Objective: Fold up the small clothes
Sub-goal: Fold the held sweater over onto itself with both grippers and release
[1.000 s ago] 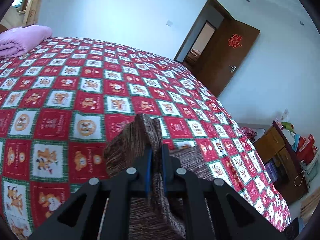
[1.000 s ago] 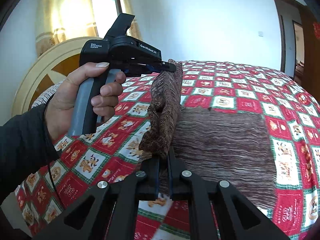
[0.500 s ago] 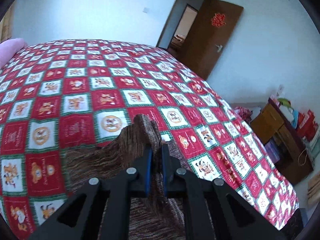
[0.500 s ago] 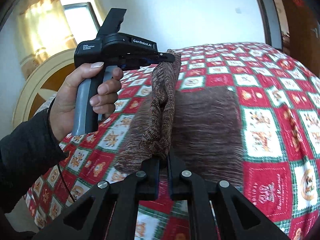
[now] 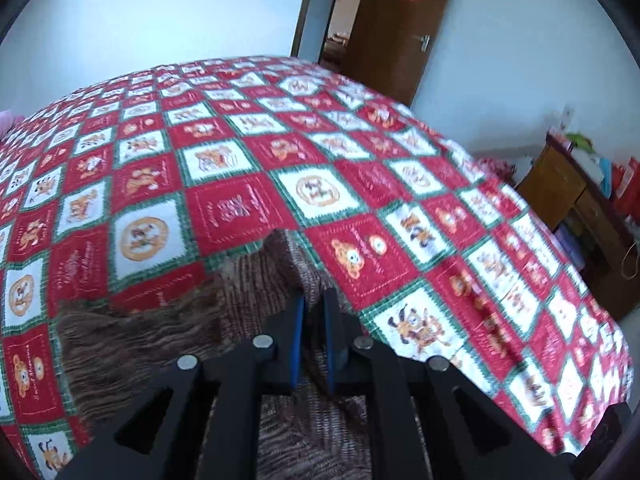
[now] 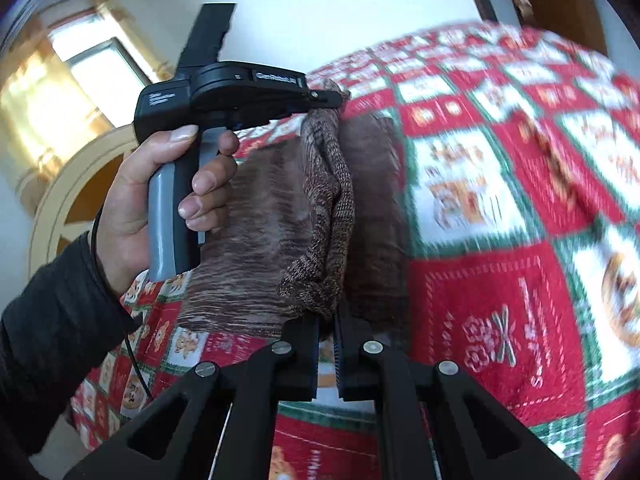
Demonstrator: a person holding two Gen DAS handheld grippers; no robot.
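One brown knit garment (image 6: 320, 216) lies partly on the red patchwork bedspread (image 5: 360, 184), its edge lifted into a ridge between two grippers. Right gripper (image 6: 326, 344): jaws clamped on the near end of the ridge. Left gripper (image 5: 312, 320): jaws, just eased slightly apart, still pinch the far end; hand (image 6: 160, 196) grips its handle.

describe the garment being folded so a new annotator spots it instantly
Start at the bed, covered by a red, white and green checkered quilt with cartoon squares. On it lies a brown marled knit garment, one edge pinched up by the left gripper and the right gripper. It is the only plain brown, unpatterned fabric there.
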